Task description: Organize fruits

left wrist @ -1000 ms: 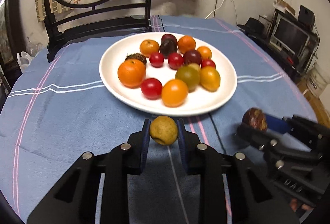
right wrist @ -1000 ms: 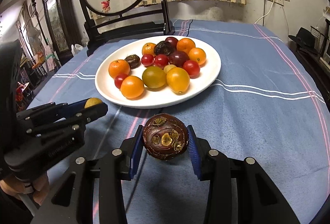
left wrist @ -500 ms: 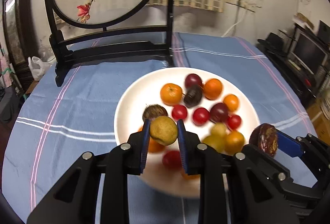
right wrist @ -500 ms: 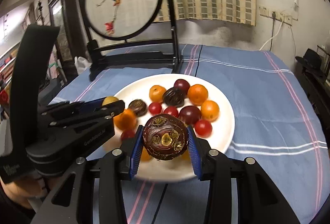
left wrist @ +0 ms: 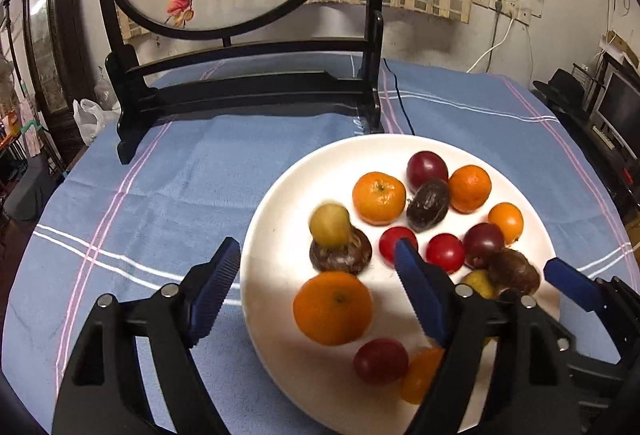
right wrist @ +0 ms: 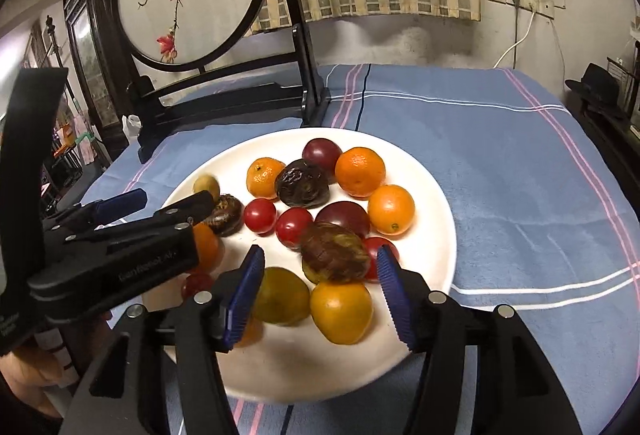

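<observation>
Both fruits dropped on the white plate [left wrist: 276,203], my two grippers now empty.

As far as I can judge, the sorting is close to done: every fruit I can see lies on the plate, none on the blue tablecloth [left wrist: 200,171] around it, and the only thing left seems to be backing my hands away. My left gripper [left wrist: 316,267] hangs over the plate's near-left edge with its fingers spread wide and nothing between them; my right gripper [right wrist: 320,271] is just as wide over the plate's near side. Half a second ago each was clamped on a fruit. Now the brown wrinkled fruit [right wrist: 334,253] rests on the pile at the plate's near side, and the small yellow-green fruit [left wrist: 330,225] sits blurred on a darker fruit at the plate's left.
</observation>
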Action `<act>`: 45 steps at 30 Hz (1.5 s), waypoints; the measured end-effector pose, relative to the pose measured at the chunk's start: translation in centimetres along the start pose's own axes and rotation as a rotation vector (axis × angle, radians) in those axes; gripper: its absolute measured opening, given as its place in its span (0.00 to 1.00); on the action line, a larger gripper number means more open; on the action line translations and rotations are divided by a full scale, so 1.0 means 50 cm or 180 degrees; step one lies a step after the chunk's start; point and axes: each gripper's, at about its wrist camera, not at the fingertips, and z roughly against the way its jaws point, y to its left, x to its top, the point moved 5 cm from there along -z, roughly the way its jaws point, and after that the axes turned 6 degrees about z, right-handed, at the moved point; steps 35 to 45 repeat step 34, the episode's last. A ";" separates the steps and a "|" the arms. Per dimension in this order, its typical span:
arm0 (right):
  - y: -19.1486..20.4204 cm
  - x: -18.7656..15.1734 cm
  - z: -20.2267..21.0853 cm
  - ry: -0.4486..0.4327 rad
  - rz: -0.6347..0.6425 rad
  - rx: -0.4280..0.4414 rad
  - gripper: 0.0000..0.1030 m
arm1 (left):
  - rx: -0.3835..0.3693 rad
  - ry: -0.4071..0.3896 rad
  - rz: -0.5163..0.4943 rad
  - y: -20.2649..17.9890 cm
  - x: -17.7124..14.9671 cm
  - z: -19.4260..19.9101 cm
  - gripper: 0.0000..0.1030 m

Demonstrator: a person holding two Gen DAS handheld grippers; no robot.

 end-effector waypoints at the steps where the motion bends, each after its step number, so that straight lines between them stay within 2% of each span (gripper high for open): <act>1: 0.001 -0.001 0.004 0.0002 0.0009 0.0001 0.57 | -0.0019 0.0017 0.0018 0.002 -0.003 0.003 0.75; 2: 0.002 -0.005 0.010 0.0013 0.0019 0.0009 0.60 | -0.0038 0.0031 0.0032 0.005 -0.006 0.007 0.76; 6: 0.005 -0.039 0.042 0.0064 0.0077 0.0028 0.92 | -0.0074 0.0073 0.0007 0.014 -0.034 0.036 0.84; 9: 0.003 -0.069 0.070 0.0094 0.0087 0.0003 0.97 | -0.0092 0.0118 -0.0024 0.018 -0.064 0.058 0.88; 14: 0.000 -0.117 0.109 0.0163 0.0119 -0.0120 0.97 | -0.0204 0.0205 0.0108 0.032 -0.123 0.097 0.92; 17: -0.001 -0.142 0.129 0.0131 0.0141 -0.0203 0.97 | -0.0254 0.0185 0.0058 0.032 -0.154 0.124 0.92; 24: -0.010 -0.193 0.152 0.0184 0.0041 -0.0193 0.97 | -0.0269 0.0168 0.0014 0.045 -0.219 0.173 0.92; 27: -0.013 -0.207 0.163 0.0167 0.0026 -0.0221 0.97 | -0.0251 0.0167 -0.0029 0.049 -0.245 0.183 0.95; 30: -0.015 -0.227 0.163 0.0257 -0.0026 -0.0178 0.97 | -0.0243 0.0191 -0.0095 0.050 -0.268 0.186 0.95; 34: -0.017 -0.247 0.160 0.0334 -0.0027 -0.0226 0.97 | -0.0249 0.0220 -0.0109 0.052 -0.286 0.181 0.95; 45: -0.017 -0.247 0.160 0.0334 -0.0027 -0.0226 0.97 | -0.0249 0.0220 -0.0109 0.052 -0.286 0.181 0.95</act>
